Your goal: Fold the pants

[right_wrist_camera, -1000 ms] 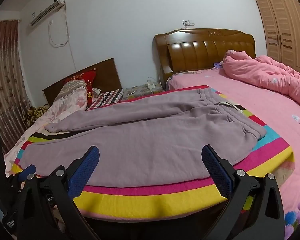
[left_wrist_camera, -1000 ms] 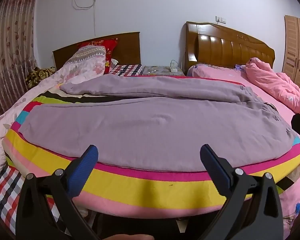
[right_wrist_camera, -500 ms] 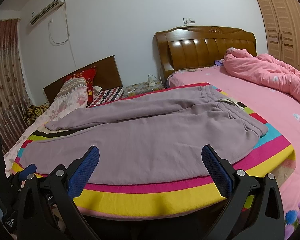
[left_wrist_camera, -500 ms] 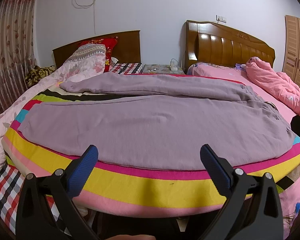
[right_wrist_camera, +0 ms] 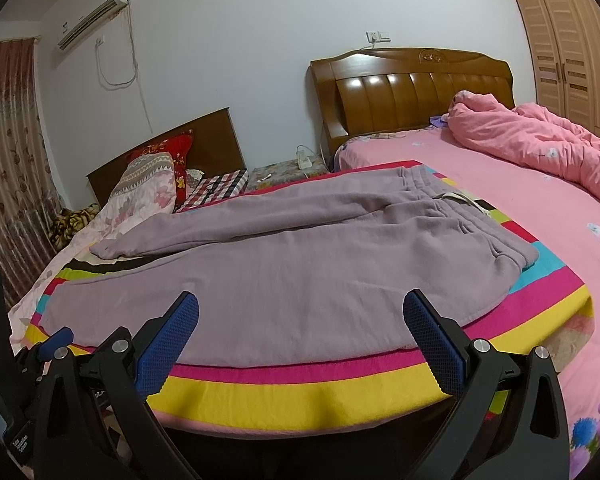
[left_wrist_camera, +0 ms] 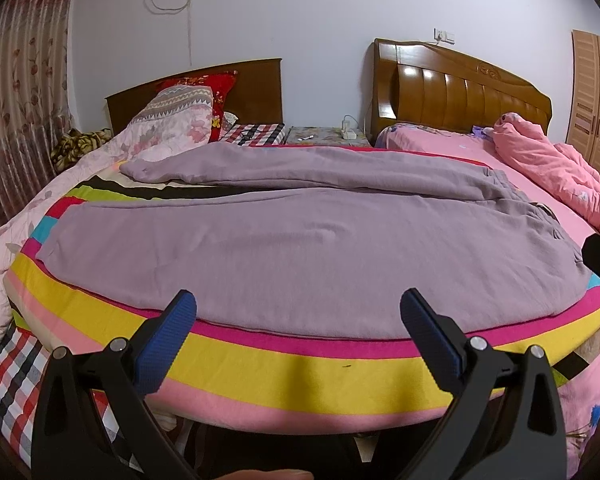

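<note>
Stretching left to right across my view, the mauve pants (left_wrist_camera: 300, 256) lie with their long axis along the near edge of the bed: cuffs toward the left, elastic waistband toward the right. I see them flat and unfolded on a striped blanket (left_wrist_camera: 300, 364), the two legs splayed apart, the near leg broad and smooth, the far leg angling off toward the pillows. From the right wrist camera the gathered waistband and a pale drawstring show at the pants' (right_wrist_camera: 284, 272) right end.

My left gripper (left_wrist_camera: 300, 320) hangs just off the blanket's near edge, blue pads spread wide and holding nothing. My right gripper (right_wrist_camera: 302, 320) is likewise spread wide and empty, short of the cloth.

Farther out, a floral quilt (left_wrist_camera: 168, 128) and red pillow (left_wrist_camera: 216, 92) sit at the left headboard, a crumpled pink duvet (right_wrist_camera: 540, 140) lies on the neighbouring pink bed, and a small nightstand (left_wrist_camera: 328, 136) stands between the headboards.
</note>
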`<action>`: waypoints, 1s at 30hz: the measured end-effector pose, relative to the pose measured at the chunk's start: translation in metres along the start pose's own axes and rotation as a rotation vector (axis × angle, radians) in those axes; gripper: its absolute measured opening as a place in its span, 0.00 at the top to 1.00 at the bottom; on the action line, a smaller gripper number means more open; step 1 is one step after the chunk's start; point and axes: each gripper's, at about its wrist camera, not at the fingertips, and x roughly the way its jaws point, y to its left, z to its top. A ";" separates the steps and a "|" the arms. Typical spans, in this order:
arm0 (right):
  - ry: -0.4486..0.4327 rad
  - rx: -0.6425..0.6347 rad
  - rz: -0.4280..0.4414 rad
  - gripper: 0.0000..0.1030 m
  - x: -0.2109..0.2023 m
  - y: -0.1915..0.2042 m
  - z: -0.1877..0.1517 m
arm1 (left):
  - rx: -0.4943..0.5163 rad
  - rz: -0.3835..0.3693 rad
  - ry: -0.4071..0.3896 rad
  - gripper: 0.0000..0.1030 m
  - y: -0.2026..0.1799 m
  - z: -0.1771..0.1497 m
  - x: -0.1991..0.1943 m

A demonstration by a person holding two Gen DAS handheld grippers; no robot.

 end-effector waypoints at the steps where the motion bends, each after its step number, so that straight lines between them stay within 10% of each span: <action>1: 0.001 0.000 0.000 0.04 0.000 0.000 -0.001 | 0.000 0.000 0.000 0.01 0.000 0.000 0.000; 30: 0.028 0.014 0.004 0.04 0.006 0.000 -0.002 | -0.002 0.000 0.008 0.01 0.005 -0.003 0.000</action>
